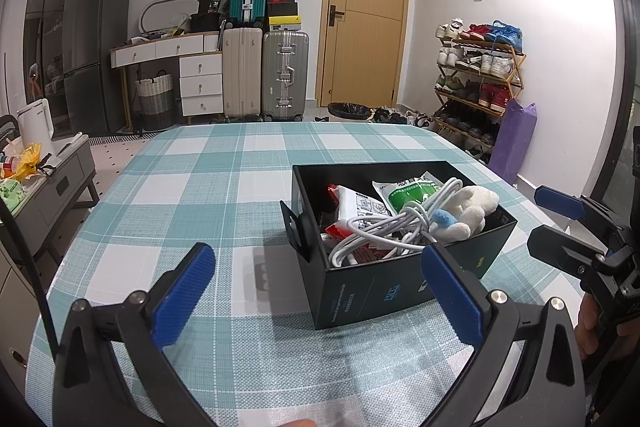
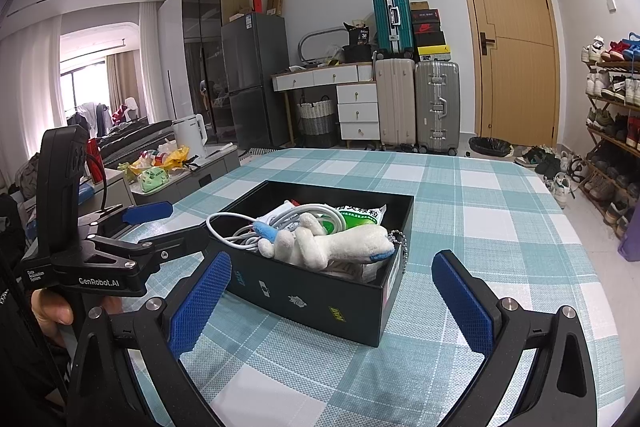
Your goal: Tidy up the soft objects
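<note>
hovering low over the checked table [image 1: 168,195], the left hand-held gripper [image 1: 318,291] and right hand-held gripper [image 2: 332,291] both gape, released. only the right wrist view shows the bead chain [image 2: 398,237] on the plush toy [image 2: 332,241], lying lengthwise atop cables [image 1: 380,227] in the black box [image 2: 320,291].

A box [image 2: 316,291] stood on the table [image 2: 480,195], holding a plush toy [image 2: 340,243] atop a coiled cable [image 2: 240,231] and packets [image 1: 360,205], nearer the table's front edge
</note>
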A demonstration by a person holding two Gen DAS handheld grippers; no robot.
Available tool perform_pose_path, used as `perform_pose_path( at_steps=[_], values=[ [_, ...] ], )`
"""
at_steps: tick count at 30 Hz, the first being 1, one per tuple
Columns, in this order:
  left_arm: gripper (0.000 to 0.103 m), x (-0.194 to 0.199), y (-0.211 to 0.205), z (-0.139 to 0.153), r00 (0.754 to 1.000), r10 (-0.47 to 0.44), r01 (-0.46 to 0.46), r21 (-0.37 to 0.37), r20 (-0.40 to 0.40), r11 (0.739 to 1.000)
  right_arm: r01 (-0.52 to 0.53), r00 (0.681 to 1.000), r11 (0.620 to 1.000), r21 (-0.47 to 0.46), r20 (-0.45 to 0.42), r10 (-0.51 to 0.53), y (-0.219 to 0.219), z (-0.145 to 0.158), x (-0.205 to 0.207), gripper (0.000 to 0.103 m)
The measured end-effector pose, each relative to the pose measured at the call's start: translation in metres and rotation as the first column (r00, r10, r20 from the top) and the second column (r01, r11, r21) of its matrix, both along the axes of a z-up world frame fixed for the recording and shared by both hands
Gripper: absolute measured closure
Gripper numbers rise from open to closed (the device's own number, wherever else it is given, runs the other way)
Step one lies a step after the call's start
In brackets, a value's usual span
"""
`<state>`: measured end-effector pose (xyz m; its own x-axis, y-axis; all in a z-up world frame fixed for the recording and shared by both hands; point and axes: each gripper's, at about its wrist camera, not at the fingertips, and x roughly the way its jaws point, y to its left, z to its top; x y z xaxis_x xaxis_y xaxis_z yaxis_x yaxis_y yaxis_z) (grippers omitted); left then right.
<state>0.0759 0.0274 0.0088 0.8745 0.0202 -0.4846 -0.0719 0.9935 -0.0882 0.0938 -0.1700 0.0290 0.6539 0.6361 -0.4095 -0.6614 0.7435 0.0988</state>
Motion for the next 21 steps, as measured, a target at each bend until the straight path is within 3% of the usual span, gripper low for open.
perform_pose_path(
  at_steps=[21],
  values=[
    [0.0,-0.0004,-0.0001,0.0004,1.0,0.002,-0.002,0.0,0.003,1.0,0.002,1.0,1.0,0.0,-0.002,-0.002,-0.0003,-0.0005,-0.0001,0.001]
  ],
)
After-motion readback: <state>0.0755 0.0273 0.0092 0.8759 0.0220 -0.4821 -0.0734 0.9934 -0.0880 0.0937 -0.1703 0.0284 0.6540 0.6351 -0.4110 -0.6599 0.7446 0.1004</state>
